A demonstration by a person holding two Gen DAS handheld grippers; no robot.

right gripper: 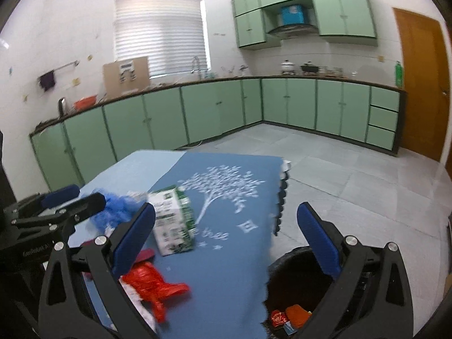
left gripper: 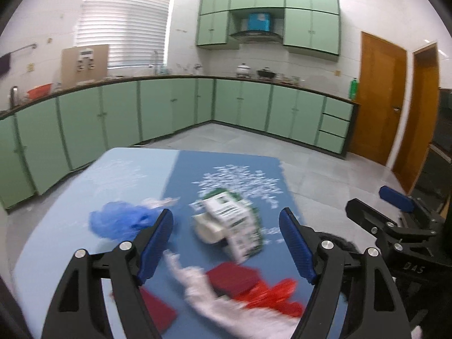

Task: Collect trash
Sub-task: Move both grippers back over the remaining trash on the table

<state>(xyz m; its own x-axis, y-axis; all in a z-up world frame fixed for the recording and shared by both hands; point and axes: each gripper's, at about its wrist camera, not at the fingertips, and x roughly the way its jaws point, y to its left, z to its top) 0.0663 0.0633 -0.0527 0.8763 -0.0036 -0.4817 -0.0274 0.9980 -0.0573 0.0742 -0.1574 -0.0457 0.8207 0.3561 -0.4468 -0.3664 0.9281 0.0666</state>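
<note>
The table (right gripper: 226,268) wears a blue cloth with a white tree print (right gripper: 223,186). Behind it, green lower cabinets (right gripper: 158,115) run along two walls and meet in the corner. Green upper cabinets (left gripper: 310,22) hang beside a range hood (left gripper: 255,35). A window blind (right gripper: 159,34) is lowered. A brown door (right gripper: 421,84) stands on the right, and a cardboard box (right gripper: 125,75) sits on the counter.

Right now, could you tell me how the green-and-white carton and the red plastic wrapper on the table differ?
The green-and-white carton is a boxy printed pack that keeps its shape, while the red plastic wrapper is a crumpled, shiny, plain piece. The carton lies farther up the blue tablecloth, beside the white tree print; the wrapper lies near the table's front edge, next to white tissue. Both rest on the tablecloth, and no fingers touch either.
</note>
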